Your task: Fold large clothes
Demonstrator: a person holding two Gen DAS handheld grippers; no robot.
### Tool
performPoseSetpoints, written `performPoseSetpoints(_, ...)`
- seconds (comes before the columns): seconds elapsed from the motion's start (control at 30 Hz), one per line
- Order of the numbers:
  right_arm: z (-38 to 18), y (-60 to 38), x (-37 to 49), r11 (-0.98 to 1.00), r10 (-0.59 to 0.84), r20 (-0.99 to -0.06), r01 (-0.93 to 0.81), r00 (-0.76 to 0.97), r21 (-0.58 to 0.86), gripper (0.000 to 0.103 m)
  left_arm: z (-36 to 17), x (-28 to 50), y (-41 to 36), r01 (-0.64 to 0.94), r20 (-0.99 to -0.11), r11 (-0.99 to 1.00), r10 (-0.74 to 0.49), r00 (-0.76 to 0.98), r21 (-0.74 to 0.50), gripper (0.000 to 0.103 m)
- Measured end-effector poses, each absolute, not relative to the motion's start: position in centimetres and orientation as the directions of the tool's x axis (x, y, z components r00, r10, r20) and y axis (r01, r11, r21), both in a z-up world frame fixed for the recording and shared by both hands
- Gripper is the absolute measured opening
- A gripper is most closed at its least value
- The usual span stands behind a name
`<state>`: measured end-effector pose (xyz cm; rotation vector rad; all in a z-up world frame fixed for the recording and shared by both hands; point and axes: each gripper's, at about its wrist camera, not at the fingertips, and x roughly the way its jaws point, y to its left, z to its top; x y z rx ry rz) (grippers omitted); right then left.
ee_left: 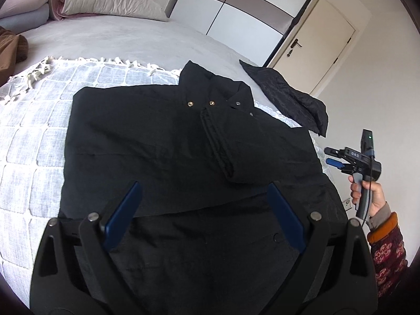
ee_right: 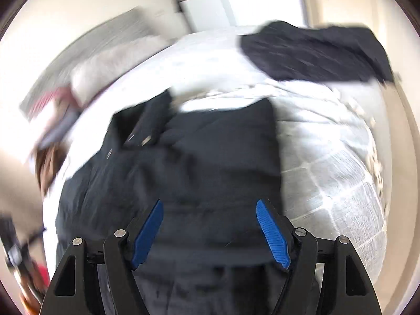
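A grey bed [ee_left: 118, 44] carries a white checked fringed blanket [ee_left: 31, 141], and on it lies the black jacket [ee_left: 157, 152], spread flat with its sides folded inward, a sleeve laid diagonally across the chest and brass snaps at the collar. The left gripper [ee_left: 203, 197] hovers over its lower part, jaws spread wide and empty. The right gripper [ee_right: 210, 210], blurred in its own view, is likewise spread and holds nothing above the jacket's edge.
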<state>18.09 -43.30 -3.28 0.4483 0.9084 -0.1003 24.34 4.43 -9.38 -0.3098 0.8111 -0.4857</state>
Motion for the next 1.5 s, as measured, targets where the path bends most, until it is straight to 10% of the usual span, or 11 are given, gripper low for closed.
performPoseSetpoints(0.13, -6.9, -46.2, 20.3, 0.852, 0.079, -0.818, 0.387, 0.570, 0.353, 0.071, -10.4, 24.7, 4.1, 0.283, -0.636, 0.862, -0.502, 0.586, -0.420, 0.096)
performPoseSetpoints(0.33, -8.8, -45.7, 21.7, 0.843, 0.071, -0.795, 0.391, 0.602, 0.371, 0.019, -11.9, 26.1, 7.6, 0.157, -0.663, 0.889, -0.430, 0.613, -0.431, 0.096)
performPoseSetpoints(0.6, -7.4, -46.3, 21.3, 0.883, 0.067, -0.764, 0.319, 0.642, 0.345, 0.023, -12.6, 29.6, 16.9, -0.080, -0.691, 0.904, -0.262, 0.674, -0.421, 0.095)
performPoseSetpoints(0.87, -10.4, -47.8, 22.7, 0.795, 0.170, -0.751, 0.361, 0.639, 0.487, 0.037, -18.4, 37.3, 16.9, -0.122, -0.713, 0.782, -0.478, 0.514, -0.612, 0.058)
performPoseSetpoints(0.93, -10.0, -46.5, 23.2, 0.839, 0.109, -0.765, 0.354, 0.634, 0.413, 0.031, -18.2, 37.8, 16.0, -0.109, -0.681, 0.746, -0.525, 0.510, -0.657, 0.019)
performPoseSetpoints(1.03, -7.8, -43.7, 23.4, 0.917, -0.009, -0.758, 0.307, 0.652, 0.253, 0.014, -14.3, 36.9, 14.4, -0.080, -0.683, 0.829, -0.396, 0.614, -0.553, 0.012)
performPoseSetpoints(1.27, -1.4, -40.9, 21.5, 0.956, -0.109, -0.560, 0.242, 0.822, 0.168, 0.012, -7.2, 33.8, 12.4, 0.025, -0.555, 0.922, -0.255, 0.791, -0.387, 0.014)
performPoseSetpoints(1.5, -10.5, -43.4, 25.0, 0.926, -0.149, -0.796, 0.365, 0.586, 0.095, 0.046, -15.8, 35.2, 12.3, -0.067, -0.764, 0.994, -0.024, 0.644, -0.088, 0.057)
